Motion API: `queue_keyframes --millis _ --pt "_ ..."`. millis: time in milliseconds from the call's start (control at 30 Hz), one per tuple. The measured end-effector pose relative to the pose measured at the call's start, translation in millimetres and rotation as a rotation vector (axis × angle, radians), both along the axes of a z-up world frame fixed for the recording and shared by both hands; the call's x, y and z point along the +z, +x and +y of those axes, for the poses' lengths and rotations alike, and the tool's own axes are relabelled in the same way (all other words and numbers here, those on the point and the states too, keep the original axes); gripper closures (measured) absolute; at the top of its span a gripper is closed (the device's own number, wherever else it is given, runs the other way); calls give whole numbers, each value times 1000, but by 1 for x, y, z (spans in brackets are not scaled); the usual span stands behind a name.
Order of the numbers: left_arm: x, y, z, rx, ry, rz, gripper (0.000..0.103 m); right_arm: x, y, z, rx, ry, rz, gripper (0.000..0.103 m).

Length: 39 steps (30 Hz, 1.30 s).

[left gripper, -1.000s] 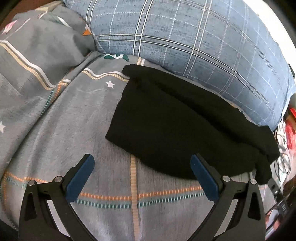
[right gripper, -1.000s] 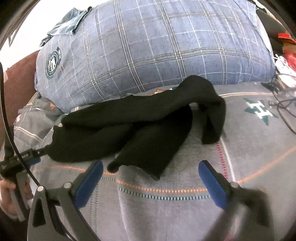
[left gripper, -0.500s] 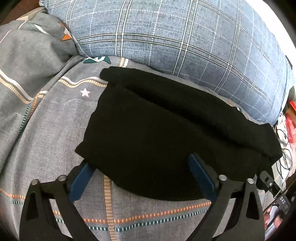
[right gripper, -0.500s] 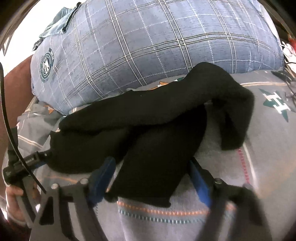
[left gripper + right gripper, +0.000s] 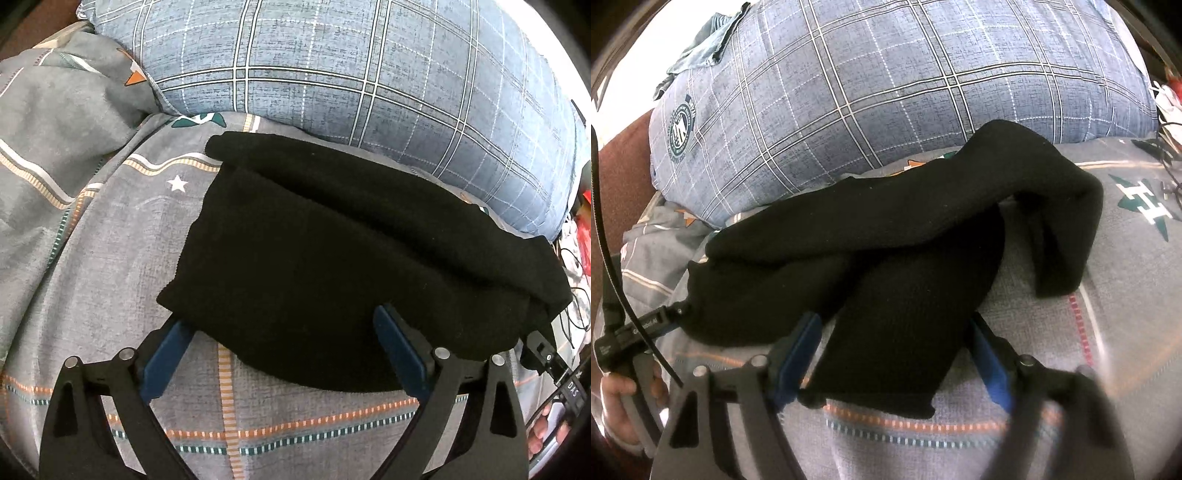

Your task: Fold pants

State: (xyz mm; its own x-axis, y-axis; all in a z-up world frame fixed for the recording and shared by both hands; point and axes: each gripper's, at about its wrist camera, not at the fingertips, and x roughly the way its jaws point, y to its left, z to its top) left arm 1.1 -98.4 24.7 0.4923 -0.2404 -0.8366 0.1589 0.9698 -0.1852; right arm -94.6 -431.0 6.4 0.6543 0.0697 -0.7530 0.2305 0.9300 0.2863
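The black pants lay across the bed's grey patterned sheet, just in front of a blue plaid pillow, with the long axis running roughly from ten o'clock to four o'clock in the left wrist view. The left claw stood wide, straddling the near hem of the broad end: one blue pad sat tucked under the cloth's corner at seven o'clock, the other rested on top of it at five o'clock. It had not yet pinched anything. At the other end, the right claw bracketed a trouser leg that ran toward it from twelve o'clock; its pads flanked the cuff, seemingly without pressing, though blur made that uncertain. Each hand was nearest its own end, so a lift and fold along the length looked likely.
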Motion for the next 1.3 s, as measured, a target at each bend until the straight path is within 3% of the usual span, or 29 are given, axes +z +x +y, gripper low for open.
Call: queue_keyframes --millis 367,567,633,700,767,800,1067,1200,1300 --pt "14 -10 5 0 36 -51 6 1 0 0 1 9 1 24" --pt "-3 1 1 -14 32 19 5 1 1 -1 -1 13 0 24" --pt "-2 3 0 -5 23 2 6 2 1 0 1 -4 0 41" --pt "0 5 -2 -13 -8 -5 26 3 2 -1 -10 -30 3 88" --pt "6 7 -3 -4 31 -34 84 3 -1 -5 -14 -8 -5 89" --pt "8 9 -3 -10 22 -30 89 5 -3 -7 -15 5 -11 90" --pt "38 4 14 -78 -110 -42 93 51 -48 -20 -15 -30 -89 92" --pt "53 -10 20 -105 -122 -70 93 83 -77 -37 -44 -30 -142 92" --pt "55 -26 29 -117 -129 -72 93 98 -103 -47 -49 -37 -132 92"
